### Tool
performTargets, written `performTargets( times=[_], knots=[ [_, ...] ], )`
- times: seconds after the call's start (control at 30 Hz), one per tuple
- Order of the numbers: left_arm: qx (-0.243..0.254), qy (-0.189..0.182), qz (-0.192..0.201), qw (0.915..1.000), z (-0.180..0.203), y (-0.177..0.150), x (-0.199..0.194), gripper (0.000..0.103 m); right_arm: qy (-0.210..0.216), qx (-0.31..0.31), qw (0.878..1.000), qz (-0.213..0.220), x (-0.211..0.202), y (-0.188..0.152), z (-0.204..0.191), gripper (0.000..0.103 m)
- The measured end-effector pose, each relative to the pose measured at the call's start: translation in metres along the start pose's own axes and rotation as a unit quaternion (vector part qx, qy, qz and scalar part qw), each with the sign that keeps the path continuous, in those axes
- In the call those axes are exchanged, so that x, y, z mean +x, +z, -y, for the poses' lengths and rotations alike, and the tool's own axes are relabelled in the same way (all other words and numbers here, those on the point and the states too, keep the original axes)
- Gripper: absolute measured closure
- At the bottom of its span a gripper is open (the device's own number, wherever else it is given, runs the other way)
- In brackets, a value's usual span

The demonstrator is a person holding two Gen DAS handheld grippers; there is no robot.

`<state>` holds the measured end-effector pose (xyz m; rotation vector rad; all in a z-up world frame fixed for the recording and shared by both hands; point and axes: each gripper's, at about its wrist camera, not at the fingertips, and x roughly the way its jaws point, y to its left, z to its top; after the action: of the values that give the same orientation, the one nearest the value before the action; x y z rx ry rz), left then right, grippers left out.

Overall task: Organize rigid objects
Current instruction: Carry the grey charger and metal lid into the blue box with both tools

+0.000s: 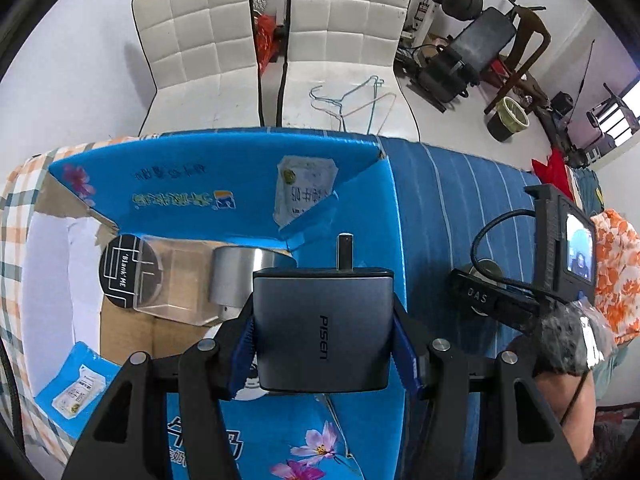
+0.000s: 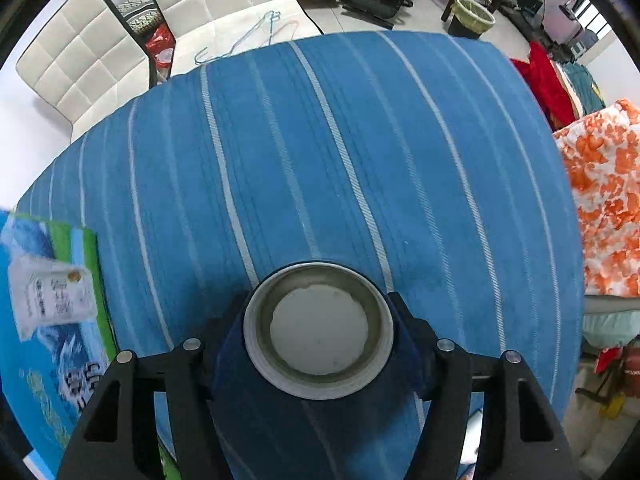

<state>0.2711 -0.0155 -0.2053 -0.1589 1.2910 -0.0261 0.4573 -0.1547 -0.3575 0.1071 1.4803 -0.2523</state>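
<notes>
Your left claw (image 1: 324, 344) is clamped on the grey PISEN charger (image 1: 323, 328) over the blue box (image 1: 192, 184); your right claw (image 2: 318, 334) grips a round tin (image 2: 318, 330).

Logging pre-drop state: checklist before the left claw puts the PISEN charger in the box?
1. Left claw shut on the PISEN charger: ok.
2. Charger over the blue cardboard box: ok, above its right wall.
3. Box flaps open: ok.
4. Free floor in the box: ok; clear container and silver cylinder lie further in.
5. Right claw shut on a round metal tin: ok.
6. Right claw clear of the box: ok.
</notes>
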Motion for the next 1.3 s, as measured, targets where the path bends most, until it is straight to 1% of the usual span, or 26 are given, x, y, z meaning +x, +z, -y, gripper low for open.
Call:
performTargets(
  times=[0.03,0.17,0.3,0.37,0.5,0.53,0.63,0.73,0.83,0.93,1.03,1.1,1.13,1.2,1.3],
  knots=[
    [0.005,0.001,-0.001,1.0,0.001,-0.002,-0.001,0.047,0.003,0.0,1.0,0.004,-0.004,-0.004,0.002,0.035],
    [0.025,0.008,0.0,0.9997,0.003,-0.009,-0.007,0.047,0.041,0.01,0.999,0.024,-0.037,-0.018,0.004,0.035],
    [0.043,0.008,0.014,0.999,-0.006,-0.025,-0.03,0.047,0.079,0.006,0.996,0.047,-0.087,-0.048,0.005,0.035],
    [0.046,0.006,0.019,0.9988,-0.015,-0.034,-0.043,0.047,0.093,-0.006,0.994,0.061,-0.113,-0.064,-0.004,0.035],
    [0.045,-0.003,0.029,0.9986,-0.038,-0.05,-0.074,0.047,0.125,-0.037,0.988,0.078,-0.164,-0.103,-0.031,0.035],
    [0.043,-0.004,0.033,0.9985,-0.049,-0.056,-0.086,0.047,0.131,-0.042,0.987,0.079,-0.172,-0.11,-0.036,0.035],
    [0.043,0.005,0.045,0.9981,-0.074,-0.07,-0.112,0.047,0.163,-0.056,0.982,0.077,-0.195,-0.14,-0.07,0.035],
    [0.042,0.022,0.055,0.9973,-0.102,-0.078,-0.13,0.047,0.177,-0.076,0.978,0.082,-0.208,-0.162,-0.11,0.035],
    [0.037,0.036,0.057,0.997,-0.13,-0.084,-0.137,0.047,0.188,-0.088,0.975,0.075,-0.208,-0.177,-0.144,0.035],
    [0.027,0.044,0.049,0.9975,-0.155,-0.089,-0.128,0.047,0.197,-0.096,0.974,0.062,-0.2,-0.183,-0.176,0.035],
    [0.018,0.047,0.035,0.9981,-0.169,-0.09,-0.111,0.047,0.212,-0.088,0.973,0.026,-0.175,-0.181,-0.203,0.035],
    [0.011,0.041,0.022,0.9989,-0.18,-0.09,-0.094,0.047,0.221,-0.078,0.972,-0.002,-0.153,-0.174,-0.217,0.035],
    [0.009,0.037,0.017,0.9991,-0.182,-0.091,-0.091,0.047,0.224,-0.071,0.972,-0.014,-0.141,-0.169,-0.221,0.035],
    [0.004,0.029,0.002,0.9996,-0.189,-0.089,-0.073,0.047,0.229,-0.058,0.971,-0.041,-0.117,-0.164,-0.232,0.035],
    [0.004,0.019,-0.012,0.9997,-0.195,-0.084,-0.054,0.047,0.231,-0.041,0.969,-0.07,-0.088,-0.156,-0.241,0.035]
  ],
)
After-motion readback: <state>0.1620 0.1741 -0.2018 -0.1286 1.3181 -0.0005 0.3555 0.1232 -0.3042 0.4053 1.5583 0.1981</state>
